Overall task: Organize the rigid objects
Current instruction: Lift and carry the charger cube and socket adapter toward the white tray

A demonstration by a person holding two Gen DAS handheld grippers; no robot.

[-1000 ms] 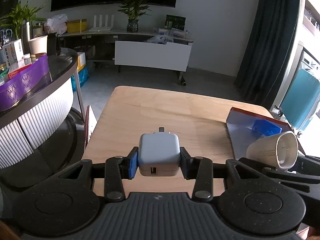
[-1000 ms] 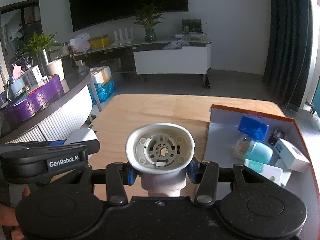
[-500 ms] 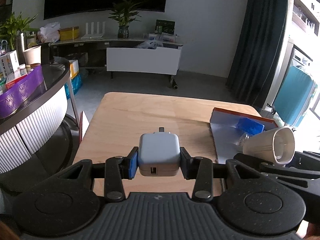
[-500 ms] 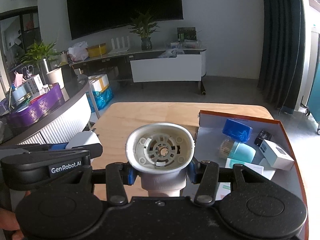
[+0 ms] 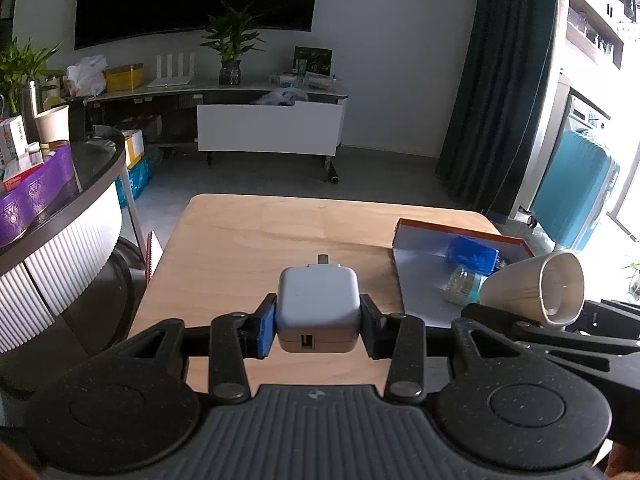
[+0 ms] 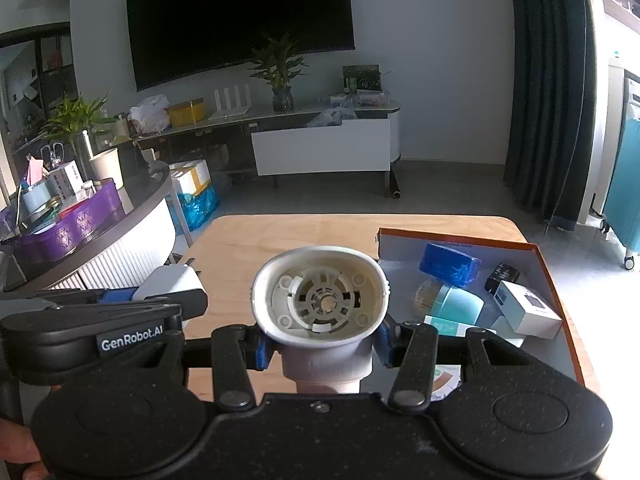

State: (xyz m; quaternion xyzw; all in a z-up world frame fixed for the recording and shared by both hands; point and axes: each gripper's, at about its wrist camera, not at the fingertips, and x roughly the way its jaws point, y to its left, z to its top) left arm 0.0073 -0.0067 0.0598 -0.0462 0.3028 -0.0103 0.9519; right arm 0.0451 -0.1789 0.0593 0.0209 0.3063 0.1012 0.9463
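My left gripper (image 5: 318, 326) is shut on a pale grey USB charger block (image 5: 318, 304), held above the near part of the wooden table (image 5: 256, 240). My right gripper (image 6: 322, 346) is shut on the neck of a cream plastic funnel-shaped part (image 6: 320, 296), whose open ribbed mouth faces the camera. Each gripper shows in the other's view: the cream part (image 5: 536, 288) at the right of the left wrist view, the charger (image 6: 170, 284) at the left of the right wrist view. An orange-edged open box (image 6: 552, 280) lies on the table's right side.
The box holds a blue packet (image 6: 450, 266), a teal bottle (image 6: 450, 300), a white carton (image 6: 528, 314) and a small black item (image 6: 500, 274). A curved dark counter (image 5: 92, 176) with a purple tray (image 5: 32, 196) stands left. A teal suitcase (image 5: 576, 188) is far right.
Both grippers have risen and drawn back a little with their objects still held; the table and box now sit further off and more of the box's contents show.
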